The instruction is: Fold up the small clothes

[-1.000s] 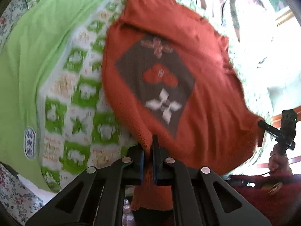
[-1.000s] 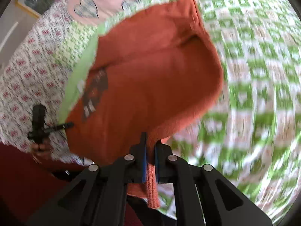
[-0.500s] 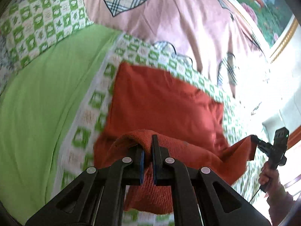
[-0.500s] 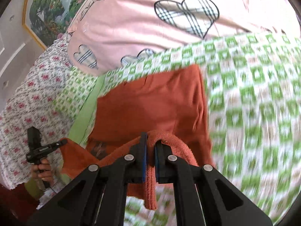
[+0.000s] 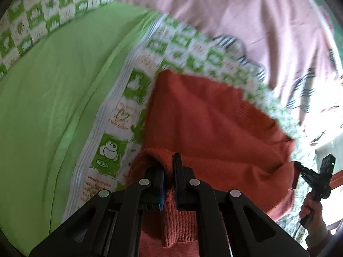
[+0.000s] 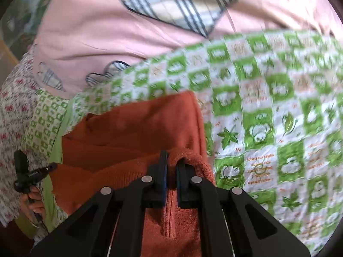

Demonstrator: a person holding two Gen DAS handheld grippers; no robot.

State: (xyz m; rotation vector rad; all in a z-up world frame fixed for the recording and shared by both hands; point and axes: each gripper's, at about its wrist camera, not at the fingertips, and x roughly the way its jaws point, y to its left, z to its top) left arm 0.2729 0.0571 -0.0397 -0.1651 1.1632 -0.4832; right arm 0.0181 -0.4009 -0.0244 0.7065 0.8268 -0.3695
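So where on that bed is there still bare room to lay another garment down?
The plain green sheet left of the orange sweater is bare, and so is the checked quilt on its right. The pink pillow borders the far side; both claws crowd the near edge.

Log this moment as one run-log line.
left gripper: shut on orange sweater | right gripper: shut on sweater hem | sweater on green checked sheet, partly folded
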